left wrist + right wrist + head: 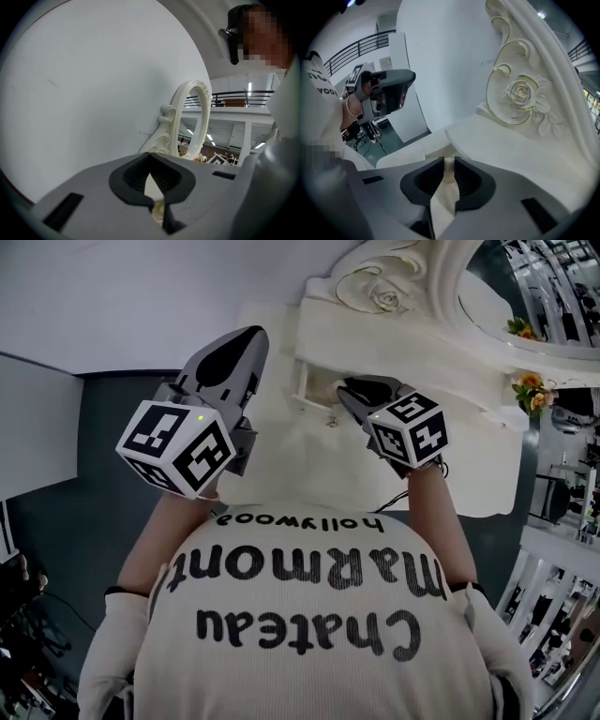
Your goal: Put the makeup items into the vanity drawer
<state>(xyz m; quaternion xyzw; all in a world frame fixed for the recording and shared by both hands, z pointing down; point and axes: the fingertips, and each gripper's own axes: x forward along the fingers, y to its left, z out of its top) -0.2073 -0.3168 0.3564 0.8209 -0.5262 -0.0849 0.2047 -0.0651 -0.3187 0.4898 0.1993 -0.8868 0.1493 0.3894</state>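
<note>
My right gripper [354, 395] reaches its tips into the open white vanity drawer [307, 382] under the tabletop. In the right gripper view its jaws [449, 165] hold a cream-coloured makeup item [444, 194], whose rounded end shows between the black pads. My left gripper [236, 345] is raised to the left of the drawer and touches nothing. In the left gripper view its jaws [150, 161] meet at the tips with nothing between them, pointing at the wall and the mirror frame [190, 117]. The inside of the drawer is hidden.
The white vanity [469, 442] carries a carved mirror frame with a rose [520, 93]. A small knob [330, 421] sits on the front below the drawer. Flowers [530, 390] stand at the right end. The person's white printed shirt [309, 615] fills the lower view.
</note>
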